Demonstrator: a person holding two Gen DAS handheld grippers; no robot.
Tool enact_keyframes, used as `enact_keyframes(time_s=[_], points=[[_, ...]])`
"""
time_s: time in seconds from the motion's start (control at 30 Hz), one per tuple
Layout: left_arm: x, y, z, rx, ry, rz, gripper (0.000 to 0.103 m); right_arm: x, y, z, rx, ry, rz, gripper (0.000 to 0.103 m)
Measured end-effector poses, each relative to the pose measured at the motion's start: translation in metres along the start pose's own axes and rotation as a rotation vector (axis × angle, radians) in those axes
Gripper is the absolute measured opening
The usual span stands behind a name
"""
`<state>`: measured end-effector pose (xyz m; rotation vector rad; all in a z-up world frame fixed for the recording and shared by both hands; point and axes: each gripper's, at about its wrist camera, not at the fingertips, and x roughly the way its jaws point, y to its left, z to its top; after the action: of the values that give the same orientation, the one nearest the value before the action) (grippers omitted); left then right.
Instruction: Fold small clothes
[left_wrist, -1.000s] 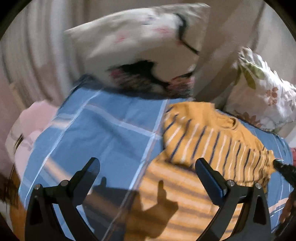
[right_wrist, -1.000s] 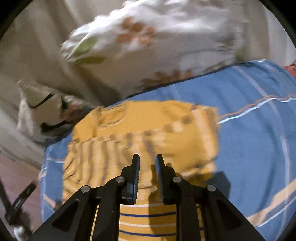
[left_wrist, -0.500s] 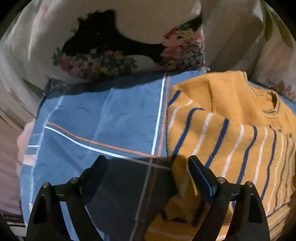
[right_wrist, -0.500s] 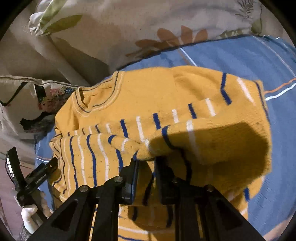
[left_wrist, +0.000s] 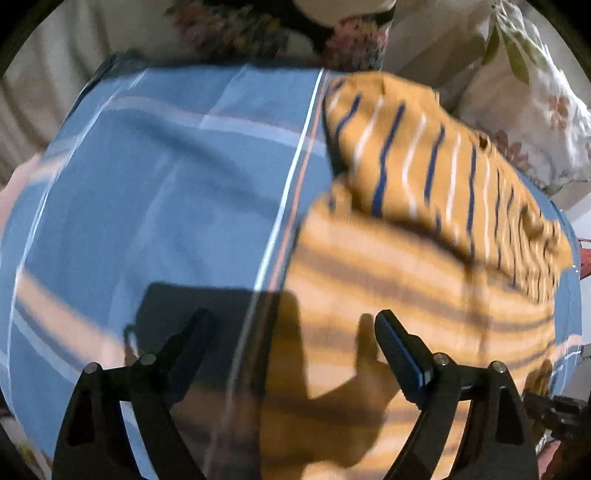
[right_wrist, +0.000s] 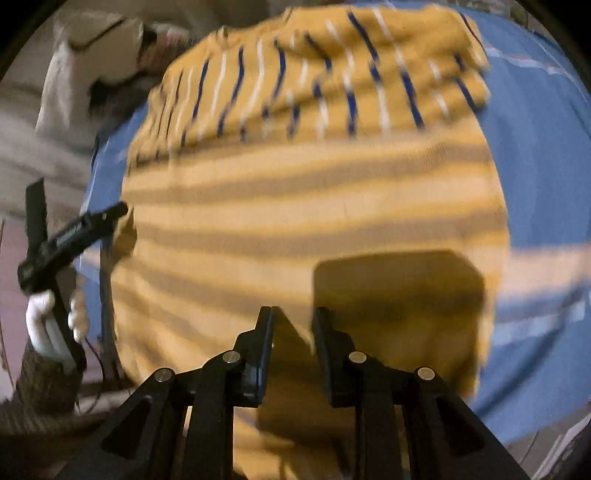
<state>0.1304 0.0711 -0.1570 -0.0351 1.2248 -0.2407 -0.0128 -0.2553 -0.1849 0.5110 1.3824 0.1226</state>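
In the left wrist view the left gripper (left_wrist: 293, 334) is hovering spread wide over a mustard knit sweater (left_wrist: 417, 236) lying folded on the blue checked bedsheet (left_wrist: 147, 177) — while in the right wrist view the right gripper (right_wrist: 293, 326) is hanging slightly parted, pinching nothing, above that striped, ribbed knit.
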Motion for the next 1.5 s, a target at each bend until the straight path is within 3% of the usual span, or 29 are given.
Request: enact_keyframes(time_s=[0.07, 0.23, 0.4, 0.47, 0.6, 0.73, 0.87, 1.07, 1.5], points=[[-0.012, 0.000, -0.028, -0.017, -0.012, 0.012, 0.088, -0.004, -0.010, -0.027, -0.038, 0.038, -0.006, 0.024], [-0.036, 0.015, -0.078, -0.115, -0.020, -0.016, 0.088, -0.039, -0.043, -0.064, -0.022, 0.006, -0.007, 0.025], [-0.047, 0.025, -0.113, -0.159, -0.036, -0.012, 0.088, -0.057, -0.071, -0.075, 0.083, -0.081, 0.069, 0.045], [-0.050, 0.028, -0.119, -0.174, -0.037, -0.039, 0.088, -0.054, -0.075, -0.077, 0.120, -0.087, 0.111, 0.049], [-0.053, 0.032, -0.127, -0.202, -0.049, -0.072, 0.088, -0.051, -0.073, -0.083, 0.136, -0.123, 0.030, 0.049], [-0.055, 0.041, -0.129, -0.255, -0.052, -0.117, 0.088, -0.053, -0.086, -0.090, 0.175, -0.130, 0.033, 0.050], [-0.055, 0.035, -0.127, -0.222, -0.031, -0.115, 0.088, -0.036, -0.086, -0.094, 0.217, -0.100, 0.104, 0.055], [-0.058, 0.022, -0.140, -0.176, -0.002, -0.189, 0.081, -0.010, -0.067, -0.100, 0.182, 0.003, 0.312, 0.055], [-0.062, 0.021, -0.158, -0.193, 0.033, -0.307, 0.080, 0.011, -0.057, -0.100, 0.188, 0.046, 0.335, 0.055]])
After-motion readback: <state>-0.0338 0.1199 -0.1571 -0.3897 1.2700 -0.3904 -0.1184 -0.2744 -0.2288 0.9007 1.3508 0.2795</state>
